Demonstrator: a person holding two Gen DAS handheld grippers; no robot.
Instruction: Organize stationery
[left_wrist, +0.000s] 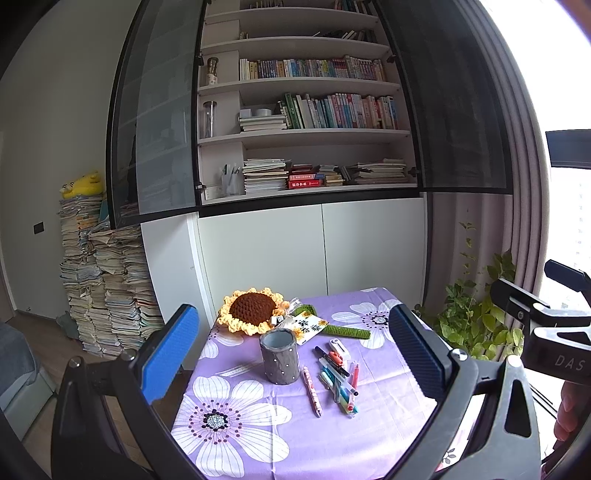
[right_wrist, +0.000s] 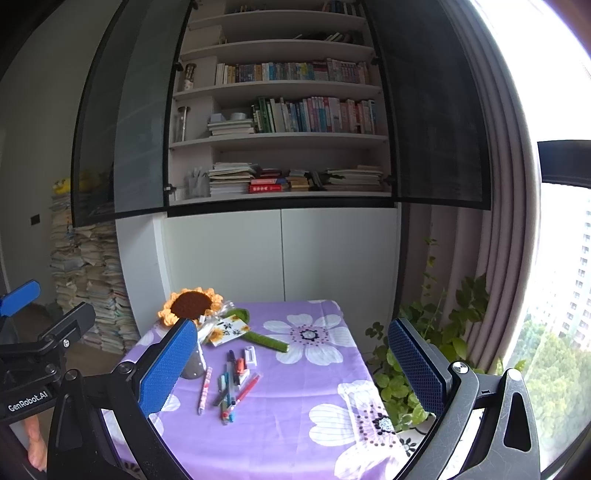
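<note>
A grey pen holder (left_wrist: 279, 356) stands upright on the purple flowered tablecloth (left_wrist: 380, 424). To its right lies a loose heap of several pens (left_wrist: 338, 376), with a pink patterned pen (left_wrist: 312, 391) between holder and heap and a white eraser (left_wrist: 340, 347) behind. My left gripper (left_wrist: 291, 354) hangs open above the table's near edge, holding nothing. In the right wrist view the pens (right_wrist: 232, 387) and pink pen (right_wrist: 205, 389) lie left of centre. A blue finger pad (right_wrist: 168, 367) mostly hides the pen holder (right_wrist: 194, 363). My right gripper (right_wrist: 291, 365) is open and holds nothing.
A crocheted sunflower (left_wrist: 253, 308) with a green stem (left_wrist: 351, 331) and a flower-printed card (left_wrist: 306, 326) lie at the table's far side. A potted vine (right_wrist: 406, 384) stands right of the table. Behind are a bookcase (left_wrist: 306, 122) and stacked papers (left_wrist: 103, 280).
</note>
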